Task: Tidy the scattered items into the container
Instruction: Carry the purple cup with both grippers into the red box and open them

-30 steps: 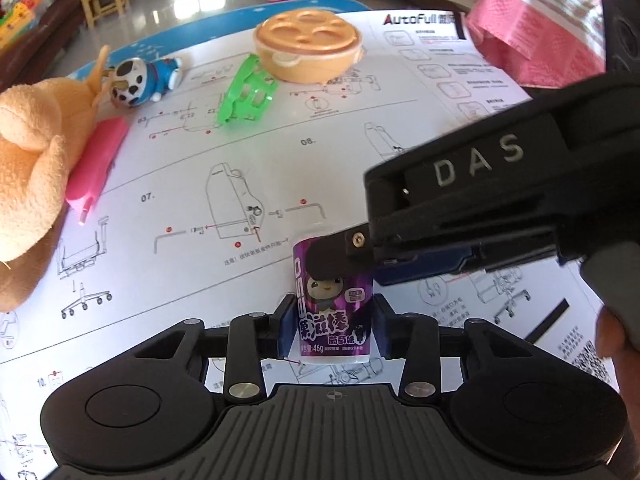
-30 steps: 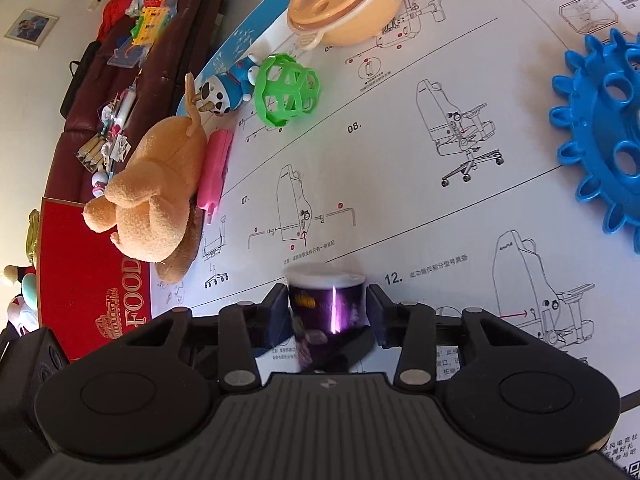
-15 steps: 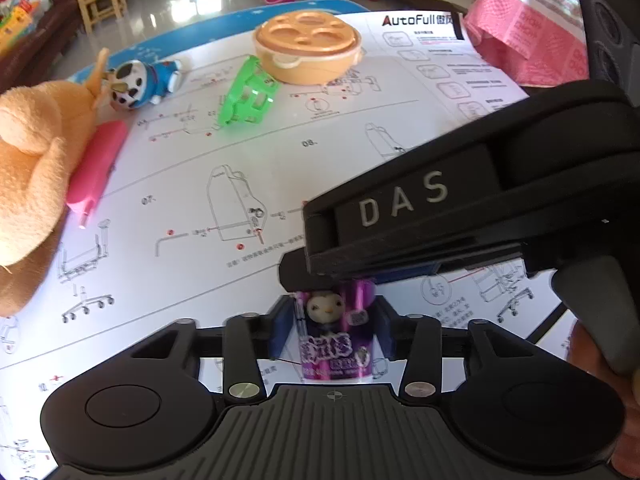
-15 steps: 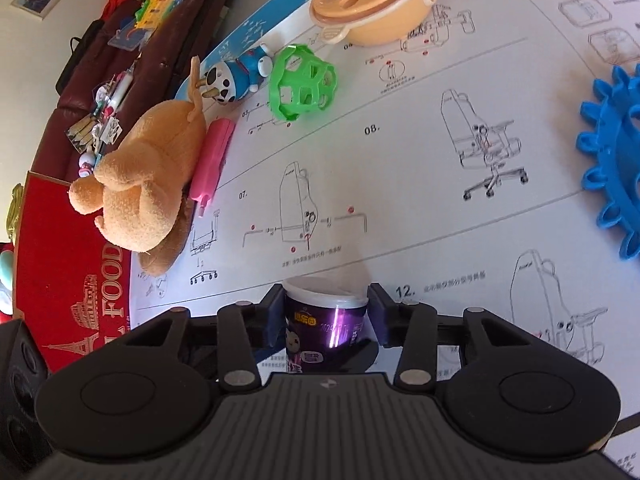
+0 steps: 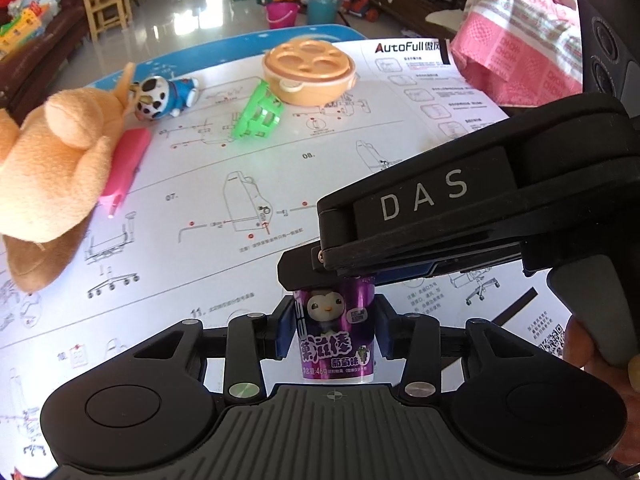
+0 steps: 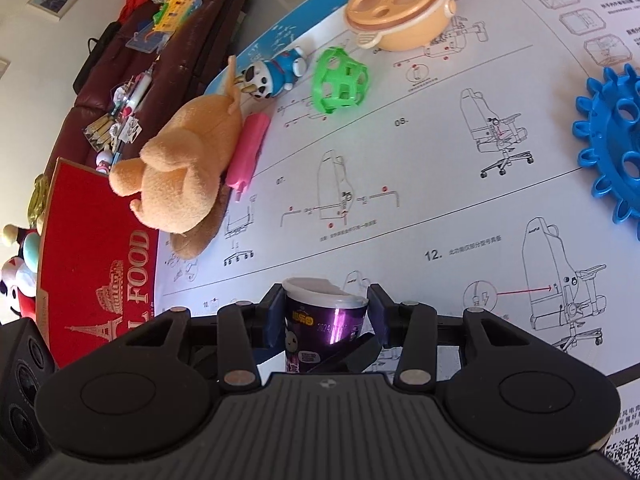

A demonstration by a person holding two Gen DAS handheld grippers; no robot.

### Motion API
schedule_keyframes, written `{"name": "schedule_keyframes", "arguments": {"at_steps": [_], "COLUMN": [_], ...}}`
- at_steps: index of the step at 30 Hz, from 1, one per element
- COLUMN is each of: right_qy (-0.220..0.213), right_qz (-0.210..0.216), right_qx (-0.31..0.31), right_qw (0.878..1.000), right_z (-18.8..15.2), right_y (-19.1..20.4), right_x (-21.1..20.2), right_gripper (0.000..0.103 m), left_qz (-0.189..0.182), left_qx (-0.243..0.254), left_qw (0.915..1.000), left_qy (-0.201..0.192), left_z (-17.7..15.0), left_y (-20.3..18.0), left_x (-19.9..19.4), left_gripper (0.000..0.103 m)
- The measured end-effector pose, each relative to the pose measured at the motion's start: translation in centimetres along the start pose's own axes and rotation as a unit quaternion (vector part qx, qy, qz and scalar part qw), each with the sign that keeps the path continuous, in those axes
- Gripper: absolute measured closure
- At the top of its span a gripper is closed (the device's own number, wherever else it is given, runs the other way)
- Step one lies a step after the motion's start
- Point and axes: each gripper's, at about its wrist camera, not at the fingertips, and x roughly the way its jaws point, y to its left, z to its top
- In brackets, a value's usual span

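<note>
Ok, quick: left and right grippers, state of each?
Left gripper: shut on the purple cup.
Right gripper: shut on the same purple cup, near its top.

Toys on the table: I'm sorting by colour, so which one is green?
The green lattice ball, an openwork cage of square holes, between the blue cartoon figurine and the tan round container. The others are tan, pink, blue or purple.
</note>
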Motion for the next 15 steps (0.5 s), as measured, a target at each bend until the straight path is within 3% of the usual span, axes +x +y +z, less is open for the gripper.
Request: {"name": "schedule_keyframes", "arguments": {"at_steps": [8, 15], "right_qy": [-0.002, -0.011], "right_qz": [0.020, 0.057], "right_qx": [-0.037, -0.113], "right_qw": [0.999, 0.992], "right_z": [-0.7, 0.0], "right_y": [4.0, 12.2], "right_x": [-1.3, -2.6], "right_gripper": [0.053, 0.053], "left_qz": [0.030, 0.085], "left_qx": [-0.014, -0.040], "left_qw": [0.9992, 0.9920], "left_qy": [-0.024, -0.084], "left_z": [-0.3, 0.4], "left_y": [1.1, 4.5], "left_x": [-4.3, -11.3], "left_gripper": [0.062, 0.062]}}
